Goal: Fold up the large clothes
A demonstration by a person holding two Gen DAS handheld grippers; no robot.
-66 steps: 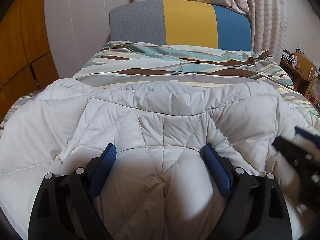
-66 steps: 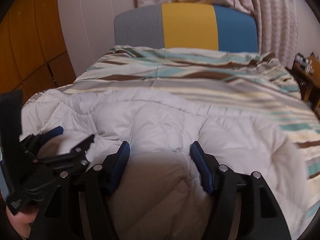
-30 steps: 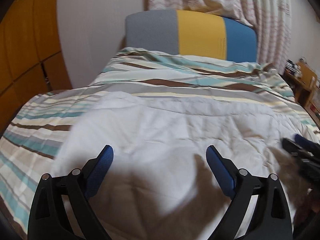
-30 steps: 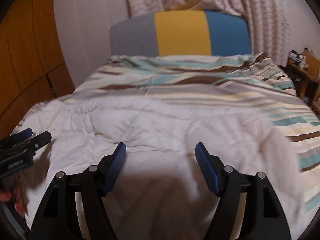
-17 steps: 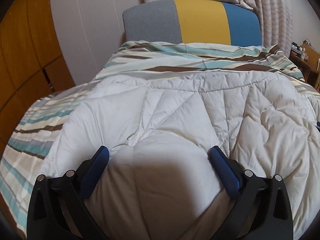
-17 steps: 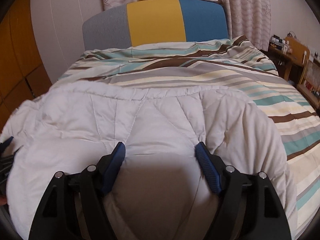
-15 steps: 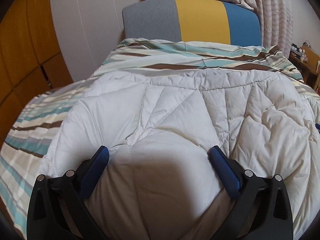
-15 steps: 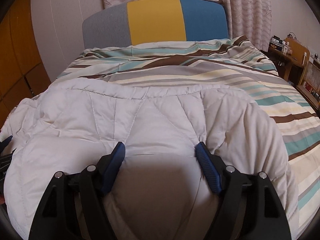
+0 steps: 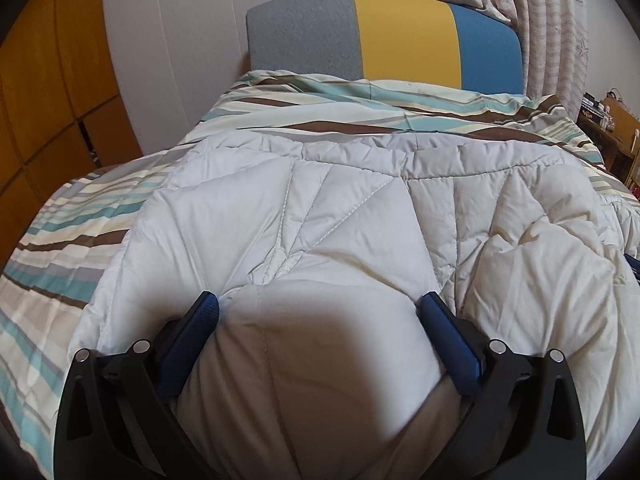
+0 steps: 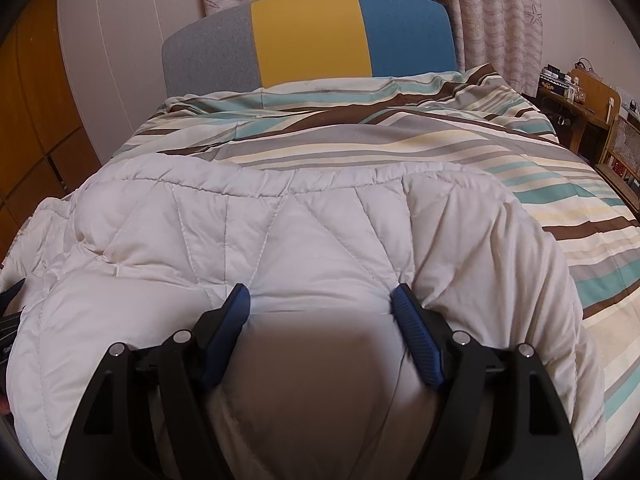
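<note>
On the striped bed (image 9: 72,216) lay the quilt (image 9: 352,216), doubled toward its foot. The left gripper (image 9: 318,312) stood at its widest and the right gripper (image 10: 320,306) fairly wide, padding bulging between each; whether either pinched it I could not tell. Probably mid-fold; regripping comes next. The near hem was hidden.

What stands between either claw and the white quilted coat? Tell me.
Nothing visible. The coat bulges between the blue pads of the left claw, and likewise fills the right claw; both grip its near edge directly on the striped bedspread.
</note>
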